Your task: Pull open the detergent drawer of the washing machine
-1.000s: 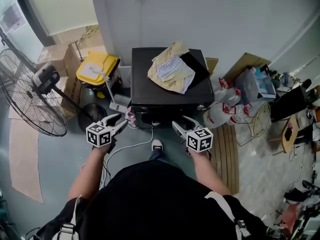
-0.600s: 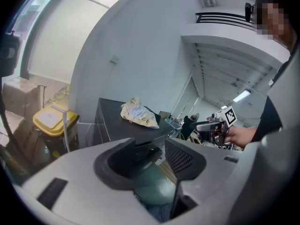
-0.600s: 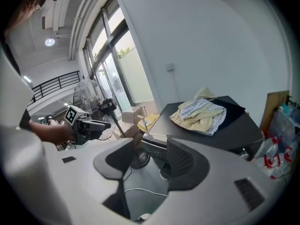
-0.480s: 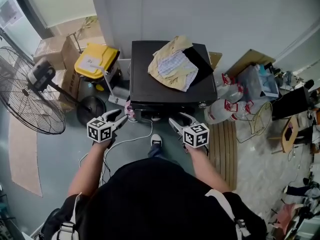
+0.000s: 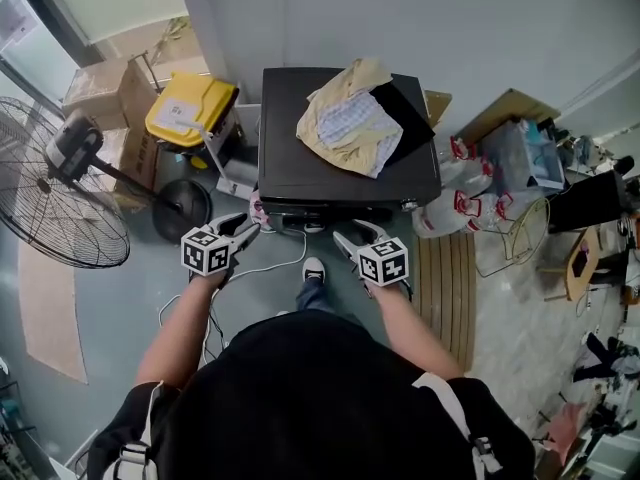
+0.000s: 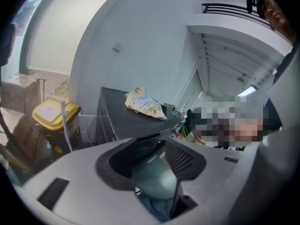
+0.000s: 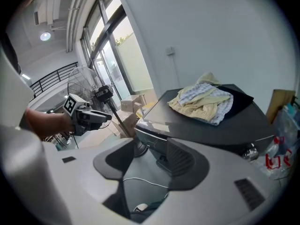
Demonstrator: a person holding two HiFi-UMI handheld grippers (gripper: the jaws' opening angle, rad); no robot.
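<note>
Presently, the left gripper (image 6: 151,161) was spread wide with nothing between its jaws, only floor and a trouser leg showing through the gap. The right gripper (image 7: 147,163) was likewise spread and empty. Both hung just short of the near face of the washing machine (image 5: 300,173), one to the left and one to the right, neither touching it.

The machine stood against the far wall, a dark top-panelled unit with a heap of clothes (image 5: 350,128) lying on its right far part. The detergent drawer sat somewhere in the front panel (image 7: 151,136) under the near edge of the top. Its outline could not be picked out in any view.

Judgement: the drawer is likely light, rigid plastic on runners, smooth-faced and apt to slip under flat pads. Hold should be taken at its recessed lip, one jaw hooked behind the edge, and the pull drawn straight toward the near side. It may stick at first, and a sideways tug could bind it. The machine looked heavy enough not to shift.

A white cable (image 5: 265,273) trailed on the floor between the grippers, clear of the work.
</note>
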